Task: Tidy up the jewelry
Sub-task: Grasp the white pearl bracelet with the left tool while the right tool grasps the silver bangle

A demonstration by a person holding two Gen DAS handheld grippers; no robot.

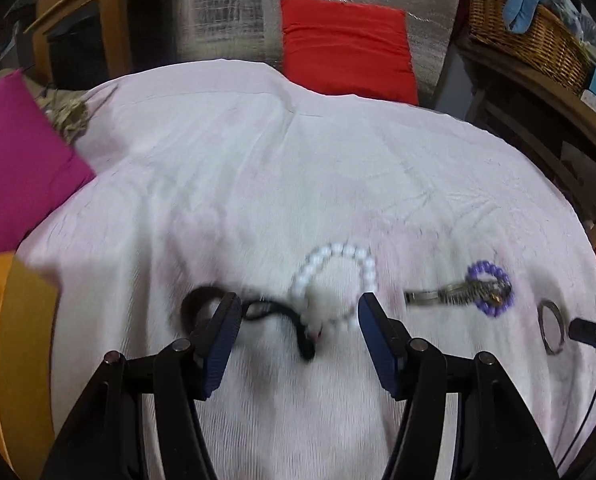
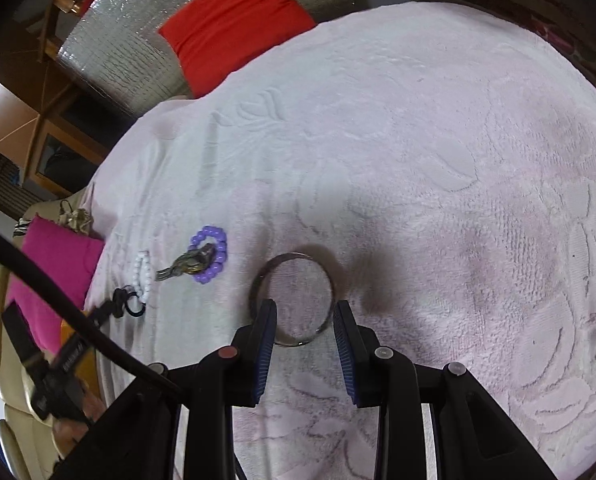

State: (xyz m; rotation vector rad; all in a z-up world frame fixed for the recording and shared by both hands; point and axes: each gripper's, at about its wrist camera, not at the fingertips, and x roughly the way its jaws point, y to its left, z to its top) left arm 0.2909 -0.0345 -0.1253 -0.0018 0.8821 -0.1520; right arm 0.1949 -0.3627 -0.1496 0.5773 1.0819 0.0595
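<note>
**Five pieces of jewelry laid out on a pale pink cloth**

Five pieces are seen in a loose row on the pink embossed cloth point(image 2: 437, 160) that covers the surface. A white bead bracelet point(image 1: 335, 280) lies near the middle of the left wrist view, with a black hair tie point(image 1: 258, 312) just beside it and touching or overlapping its near-left edge. Further right, a purple bead bracelet point(image 1: 491, 288) is laid with a metal wristwatch point(image 1: 445, 296) across it, the watch band stretching out toward the white beads. A plain silver bangle point(image 2: 292, 300) rests flat on the cloth, apart from the purple beads.

The left hand-held gripper point(image 1: 299, 314) is held over the white bracelet and hair tie with its blue-padded jaws standing fairly wide; nothing is pressed between them. Whether the fingertips touch the cloth cannot be told, as the view is blurred.

The right hand-held gripper point(image 2: 305, 312) is held over the bangle with its jaws set narrower. The near half of the ring is seen between the two pads, one pad at the ring's left edge and the other just inside its right edge; no grip on it is shown.

A red cushion point(image 1: 345, 48) and a magenta cushion point(image 1: 18, 160) are placed at the cloth's far and left edges, and an orange container point(image 1: 2, 340) is seen at the lower left.
</note>
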